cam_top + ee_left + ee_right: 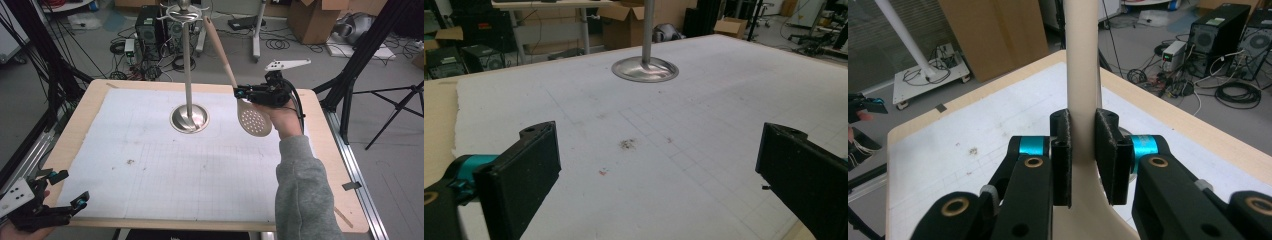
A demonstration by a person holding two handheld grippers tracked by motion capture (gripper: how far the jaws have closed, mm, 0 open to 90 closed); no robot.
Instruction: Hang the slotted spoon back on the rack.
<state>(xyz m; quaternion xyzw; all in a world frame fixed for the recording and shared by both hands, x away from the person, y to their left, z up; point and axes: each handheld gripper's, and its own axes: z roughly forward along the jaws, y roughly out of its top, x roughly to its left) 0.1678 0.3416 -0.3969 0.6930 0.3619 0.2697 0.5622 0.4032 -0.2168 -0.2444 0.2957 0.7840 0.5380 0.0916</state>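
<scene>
A cream slotted spoon [254, 119] hangs above the right side of the table, its round holed head down and its long handle [219, 44] slanting up toward the top of a metal rack. My right gripper [239, 92] is shut on the spoon's neck [1082, 125]; both black pads press its sides. The rack is a steel pole [188, 65] on a round base [189, 119], with hooks [184, 15] at the top. My left gripper [71, 189] rests at the table's near left corner, jaws wide apart with nothing between them; its left pad [526, 172] frames bare paper.
White gridded paper [165, 165] covers the wooden table [327, 150], with a small dark stain [626, 144] near the left middle. Beyond the far edge are computer towers [150, 25], cables and cardboard boxes [315, 17]. Black tripod legs [360, 55] stand to the right.
</scene>
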